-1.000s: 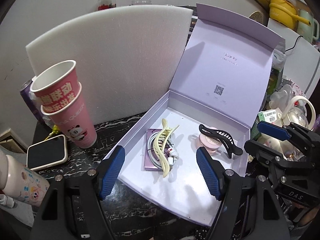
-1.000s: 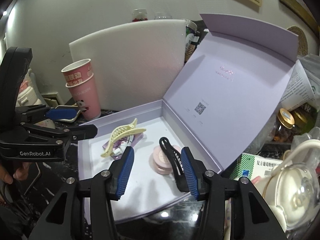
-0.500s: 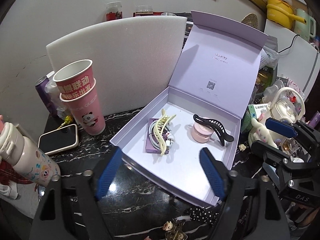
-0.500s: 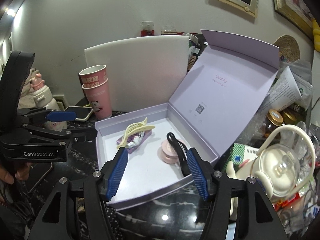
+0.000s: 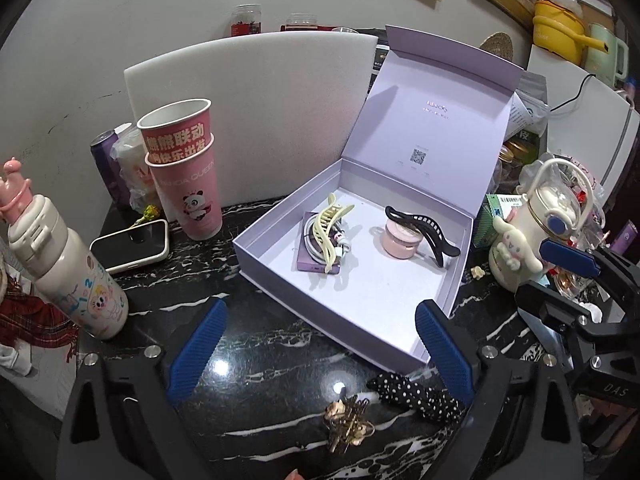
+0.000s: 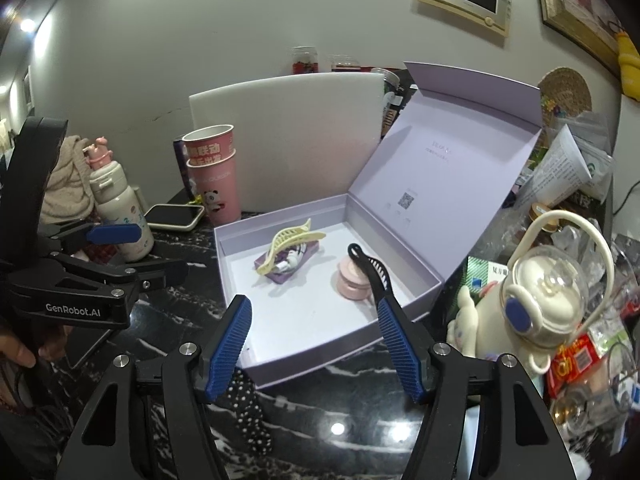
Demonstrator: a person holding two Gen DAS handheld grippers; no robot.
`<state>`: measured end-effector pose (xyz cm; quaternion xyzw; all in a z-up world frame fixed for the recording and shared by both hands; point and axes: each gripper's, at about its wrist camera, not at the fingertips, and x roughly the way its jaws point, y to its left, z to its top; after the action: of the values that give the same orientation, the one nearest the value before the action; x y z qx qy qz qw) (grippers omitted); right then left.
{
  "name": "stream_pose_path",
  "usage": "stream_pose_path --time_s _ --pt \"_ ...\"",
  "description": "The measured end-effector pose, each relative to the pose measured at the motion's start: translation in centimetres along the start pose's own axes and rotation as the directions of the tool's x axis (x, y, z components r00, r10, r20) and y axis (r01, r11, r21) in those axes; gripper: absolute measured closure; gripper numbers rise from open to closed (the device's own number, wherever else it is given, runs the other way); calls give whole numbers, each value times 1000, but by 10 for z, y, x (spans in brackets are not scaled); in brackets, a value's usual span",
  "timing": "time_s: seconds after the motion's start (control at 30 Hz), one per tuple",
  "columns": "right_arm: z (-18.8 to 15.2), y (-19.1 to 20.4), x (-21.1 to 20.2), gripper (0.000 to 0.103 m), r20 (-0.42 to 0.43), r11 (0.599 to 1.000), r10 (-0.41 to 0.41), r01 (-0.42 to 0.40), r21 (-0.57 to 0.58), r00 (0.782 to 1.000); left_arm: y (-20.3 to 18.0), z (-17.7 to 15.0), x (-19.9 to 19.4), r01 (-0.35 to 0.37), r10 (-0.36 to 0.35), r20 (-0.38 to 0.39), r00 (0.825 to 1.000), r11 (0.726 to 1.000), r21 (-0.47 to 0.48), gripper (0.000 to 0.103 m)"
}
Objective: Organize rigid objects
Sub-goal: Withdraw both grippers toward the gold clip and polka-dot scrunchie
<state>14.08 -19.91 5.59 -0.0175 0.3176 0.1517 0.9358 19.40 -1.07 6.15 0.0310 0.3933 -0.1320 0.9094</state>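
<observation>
While both your grippers hang open and empty, the gold hair clip (image 5: 349, 426) lies on the surface just ahead of your left gripper (image 5: 320, 354), between its fingers, nearer than your right gripper (image 6: 314, 350).

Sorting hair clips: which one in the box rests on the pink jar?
The black hair clip, leaning across the pink jar; the cream hair clip lies on the cable bundle instead.
</observation>
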Motion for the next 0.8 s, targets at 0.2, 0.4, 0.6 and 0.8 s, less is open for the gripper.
stream_pose_path --time_s 0.2,0.4,0.6,0.8 --pt "-6 8 -10 37 9 1000 10 -10 2 1000 1 -8 -14 9 -9 19 1000 1000 2 7" --pt "-14 15 -15 37 5 999 34 -34 0 999 0 -21 -21 11 -11 5 1000 1000 10 7" --pt "-26 19 -14 37 -11 998 64 -64 8 998 3 -37 -20 24 -24 -17 1000 1000 -9 7" --pt "-38 20 -12 37 -27 997 80 -80 21 996 4 -52 -20 48 -48 -30 998 999 -18 7"
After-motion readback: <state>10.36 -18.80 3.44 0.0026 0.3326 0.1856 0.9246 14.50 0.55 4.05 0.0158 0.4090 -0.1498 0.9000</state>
